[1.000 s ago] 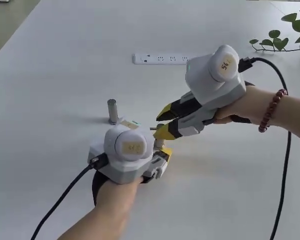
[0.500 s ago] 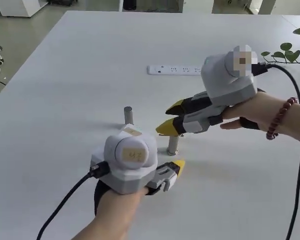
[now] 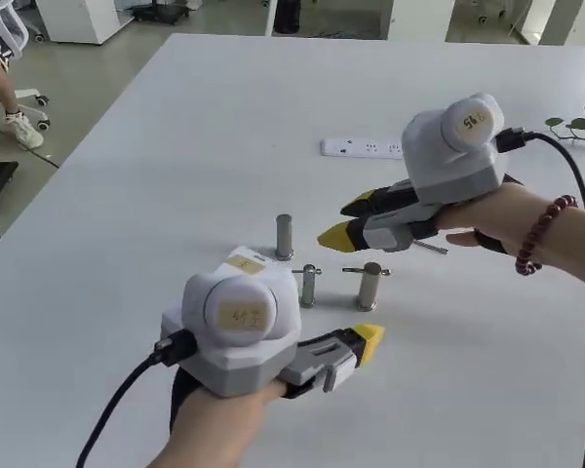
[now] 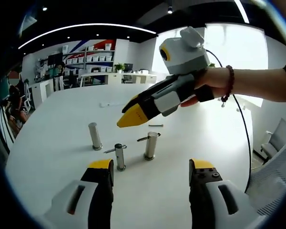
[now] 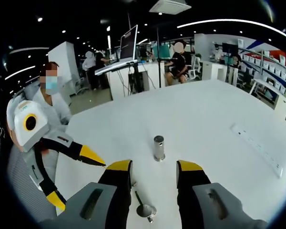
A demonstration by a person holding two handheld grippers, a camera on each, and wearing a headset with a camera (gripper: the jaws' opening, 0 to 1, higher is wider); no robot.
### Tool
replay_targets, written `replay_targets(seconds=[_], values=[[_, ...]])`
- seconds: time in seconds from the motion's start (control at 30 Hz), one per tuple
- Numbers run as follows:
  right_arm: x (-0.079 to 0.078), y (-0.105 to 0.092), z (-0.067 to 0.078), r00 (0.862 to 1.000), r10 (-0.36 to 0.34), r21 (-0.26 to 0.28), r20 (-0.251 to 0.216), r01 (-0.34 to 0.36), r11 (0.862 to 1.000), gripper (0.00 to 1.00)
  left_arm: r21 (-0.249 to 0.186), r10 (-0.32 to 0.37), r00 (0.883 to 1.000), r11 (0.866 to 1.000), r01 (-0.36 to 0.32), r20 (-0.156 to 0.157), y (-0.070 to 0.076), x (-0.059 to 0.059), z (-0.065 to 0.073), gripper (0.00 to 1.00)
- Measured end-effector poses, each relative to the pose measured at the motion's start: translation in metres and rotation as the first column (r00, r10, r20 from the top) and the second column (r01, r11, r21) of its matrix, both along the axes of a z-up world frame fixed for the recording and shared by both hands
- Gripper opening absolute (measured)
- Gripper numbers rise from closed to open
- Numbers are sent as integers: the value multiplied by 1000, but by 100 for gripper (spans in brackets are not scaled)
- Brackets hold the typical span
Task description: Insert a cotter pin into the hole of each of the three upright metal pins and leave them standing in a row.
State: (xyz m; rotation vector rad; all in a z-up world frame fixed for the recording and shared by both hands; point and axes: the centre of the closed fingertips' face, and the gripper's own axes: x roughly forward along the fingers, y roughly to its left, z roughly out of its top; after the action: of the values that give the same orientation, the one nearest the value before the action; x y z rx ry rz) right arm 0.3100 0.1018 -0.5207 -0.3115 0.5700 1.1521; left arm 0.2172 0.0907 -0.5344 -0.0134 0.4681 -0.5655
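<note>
Head view: bare pin [image 3: 284,237] stood at far end of row, well in from table [image 3: 175,146] edges. Beneath right gripper [image 3: 339,222], loose cotter pin [image 3: 431,248] laid flat behind jaw tips, long axis roughly along jaws. Farther off, left gripper [image 4: 151,166]. Both jaw pairs spread wide, nothing held.

The left gripper [image 3: 367,338] and right gripper [image 3: 342,222] share one build: a pale grey, blocky housing under a rounded dome with a yellowish digit label [image 3: 242,315], and black jaws tipped in yellow. A black cable [image 3: 117,398] leaves each housing's rear. A bracelet [image 3: 538,234] of dark red beads circles the right wrist.
</note>
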Motion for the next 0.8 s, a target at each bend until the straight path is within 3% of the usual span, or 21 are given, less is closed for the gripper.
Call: replay_targets(seconds=[0.3,0.6,0.8], values=[[11,24,-8,1000,-2,4,19,2,1000,34,-5,22,1000,1000,-22,13,20,-6,5,80],[21,44,-20,999,24,-7,33,-24,1000,31,-7,33,998,999,-33,45,30,-1,12,97],[30,51,-33,999,25,-22,28,-24,999,25,-12,33,998,999,-33,44,36,0,13,99]])
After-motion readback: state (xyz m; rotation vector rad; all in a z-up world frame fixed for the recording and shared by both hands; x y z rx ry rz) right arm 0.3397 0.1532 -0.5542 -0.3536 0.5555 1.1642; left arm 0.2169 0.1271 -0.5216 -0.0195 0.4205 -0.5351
